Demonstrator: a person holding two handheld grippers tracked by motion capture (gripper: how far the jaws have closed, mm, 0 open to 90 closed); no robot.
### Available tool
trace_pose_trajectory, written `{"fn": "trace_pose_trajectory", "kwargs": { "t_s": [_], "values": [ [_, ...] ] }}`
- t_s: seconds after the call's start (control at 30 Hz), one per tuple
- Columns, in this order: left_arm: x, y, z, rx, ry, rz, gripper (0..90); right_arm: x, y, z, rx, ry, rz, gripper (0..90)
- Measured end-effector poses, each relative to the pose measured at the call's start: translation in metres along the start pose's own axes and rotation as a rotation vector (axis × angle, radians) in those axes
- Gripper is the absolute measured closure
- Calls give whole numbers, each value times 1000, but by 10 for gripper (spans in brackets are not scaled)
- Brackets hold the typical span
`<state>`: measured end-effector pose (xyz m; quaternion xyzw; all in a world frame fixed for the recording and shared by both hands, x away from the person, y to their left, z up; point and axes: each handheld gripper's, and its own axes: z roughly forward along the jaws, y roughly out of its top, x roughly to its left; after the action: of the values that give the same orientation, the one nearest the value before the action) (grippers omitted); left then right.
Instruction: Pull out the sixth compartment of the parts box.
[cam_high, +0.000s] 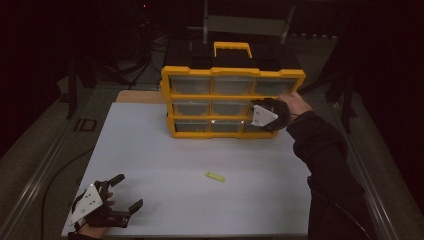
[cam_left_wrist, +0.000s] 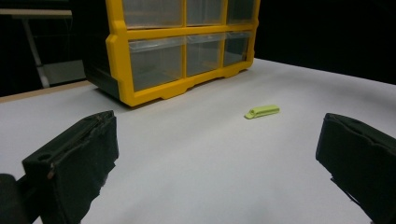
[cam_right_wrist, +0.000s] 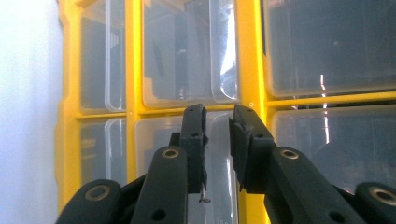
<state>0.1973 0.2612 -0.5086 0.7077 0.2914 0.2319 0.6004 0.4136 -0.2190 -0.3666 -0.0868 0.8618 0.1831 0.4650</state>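
A yellow organizer (cam_high: 232, 73) with clear plastic drawers stands at the far side of the white table (cam_high: 165, 150). My right gripper (cam_high: 251, 111) is pressed up against its right column, at about the middle row. In the right gripper view the jaws (cam_right_wrist: 218, 114) stand narrowly apart with a clear drawer's front lip (cam_right_wrist: 217, 140) pinched between them, and the yellow frame (cam_right_wrist: 250, 70) is just behind. My left gripper (cam_high: 129, 190) rests at the near left corner, open and holding nothing (cam_left_wrist: 217, 126). A small lime-green piece (cam_high: 214, 176) (cam_left_wrist: 262, 111) lies on the table in front of the organizer (cam_left_wrist: 119, 56).
The organizer has a yellow carry handle (cam_high: 232, 46) on top. A wooden board edge (cam_high: 140, 96) shows behind the table's far left. A dark sleeve (cam_high: 325, 165) reaches in along the right edge. The surroundings are dark.
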Motion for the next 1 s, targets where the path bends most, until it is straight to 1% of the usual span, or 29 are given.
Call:
{"fn": "trace_pose_trajectory", "kwargs": {
  "t_s": [0.03,0.07,0.17,0.2,0.23,0.33,0.4,0.47,0.53,0.57,0.63,0.67,0.73,0.8,1.0],
  "values": [
    [0,0,0,-1,-1,-4,0,1,0,0,-4,-3,-3,754],
    [1,0,0,0,-1,-6,0,2,0,-2,-4,3,6,754],
    [0,0,1,1,-2,-6,0,2,1,-6,-15,16,8,754],
    [0,0,1,1,-2,-5,0,2,2,-7,-11,15,-5,754],
    [0,0,1,1,-2,-4,0,3,3,-7,-12,15,5,754],
    [0,0,1,1,-1,-5,0,5,4,-8,-10,11,4,754],
    [0,0,2,0,-2,-6,0,5,3,-11,-20,17,-8,753],
    [0,0,2,1,-3,-5,0,6,3,-15,-28,28,16,753],
    [0,0,2,1,-4,-6,0,7,3,-18,-23,35,12,753],
    [0,0,2,1,-3,-4,0,8,4,-18,-21,33,4,753],
    [0,0,2,1,-4,-3,0,9,7,-19,-25,32,8,753],
    [0,0,2,1,-4,-3,0,10,8,-20,-18,30,9,753],
    [0,0,2,1,-3,-4,0,10,9,-21,-13,27,-3,752],
    [0,0,2,1,-4,-5,0,12,9,-23,-20,28,11,752],
    [0,0,2,3,-4,-2,0,17,8,-31,-32,30,12,752]
  ]
}}
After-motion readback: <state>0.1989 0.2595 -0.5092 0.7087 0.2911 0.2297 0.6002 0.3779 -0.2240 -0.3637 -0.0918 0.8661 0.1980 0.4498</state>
